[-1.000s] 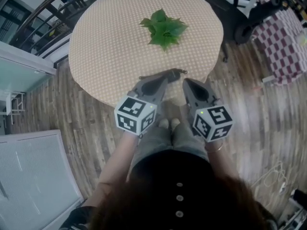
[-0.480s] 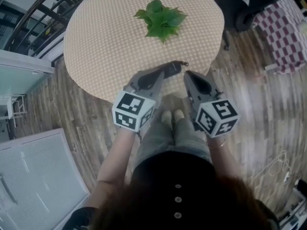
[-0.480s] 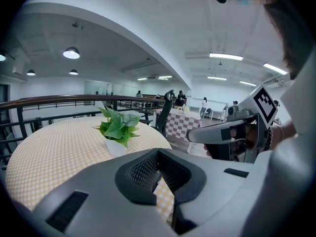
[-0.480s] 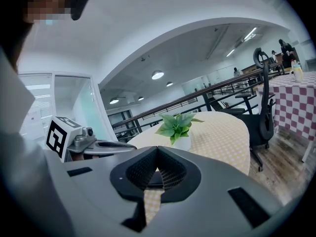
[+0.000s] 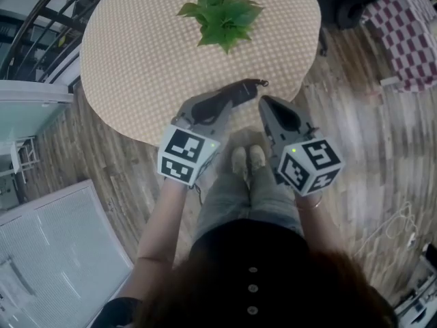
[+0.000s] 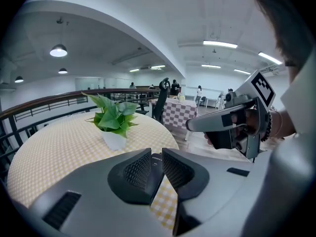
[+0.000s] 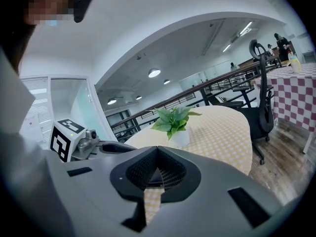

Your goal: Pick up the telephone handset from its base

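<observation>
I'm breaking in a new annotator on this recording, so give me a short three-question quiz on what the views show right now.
1. True or false: a telephone stands on the table.
2. Which thing stands on the table? A) a kettle B) a potted plant C) a laptop
3. Fill in: in its own view, the right gripper has its jaws ____.
Key: 1 false, only the plant stands there; 2 B; 3 shut, tips together with nothing held.
</observation>
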A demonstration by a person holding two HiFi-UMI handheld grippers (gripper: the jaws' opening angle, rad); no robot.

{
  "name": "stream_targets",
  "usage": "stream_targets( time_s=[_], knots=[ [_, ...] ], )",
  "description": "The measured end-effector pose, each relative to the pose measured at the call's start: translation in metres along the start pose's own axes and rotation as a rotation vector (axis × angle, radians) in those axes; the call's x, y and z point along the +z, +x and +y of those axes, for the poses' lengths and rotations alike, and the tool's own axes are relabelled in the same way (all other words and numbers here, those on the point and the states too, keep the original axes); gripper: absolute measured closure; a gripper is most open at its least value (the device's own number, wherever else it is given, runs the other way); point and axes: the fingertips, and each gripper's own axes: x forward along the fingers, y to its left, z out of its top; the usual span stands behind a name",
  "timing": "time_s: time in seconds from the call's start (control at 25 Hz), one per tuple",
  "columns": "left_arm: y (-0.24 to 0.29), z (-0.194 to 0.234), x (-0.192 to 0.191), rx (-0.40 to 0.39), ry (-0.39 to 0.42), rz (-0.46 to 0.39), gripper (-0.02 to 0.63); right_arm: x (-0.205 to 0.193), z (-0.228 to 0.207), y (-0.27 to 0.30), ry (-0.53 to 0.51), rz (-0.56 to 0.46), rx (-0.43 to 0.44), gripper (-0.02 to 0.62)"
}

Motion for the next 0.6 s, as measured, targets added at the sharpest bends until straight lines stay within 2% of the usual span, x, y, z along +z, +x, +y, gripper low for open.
stream_targets(
  time_s=[0.28,0.48,0.6],
  knots=[
    [0.015,0.003,-0.012,-0.039,0.023,0.022,0.494,-0.014,-0.011,0.009,0.052,0.026,0.0,0.586],
    [0.026,0.007,-0.028,-0.051,0.072,0.099,0.454,-0.021,-0.014,0.016,0.099,0.032,0.026,0.586],
    [0.033,0.004,-0.036,-0.092,0.101,0.138,0.399,-0.024,-0.015,0.02,0.103,0.042,0.036,0.586]
  ],
)
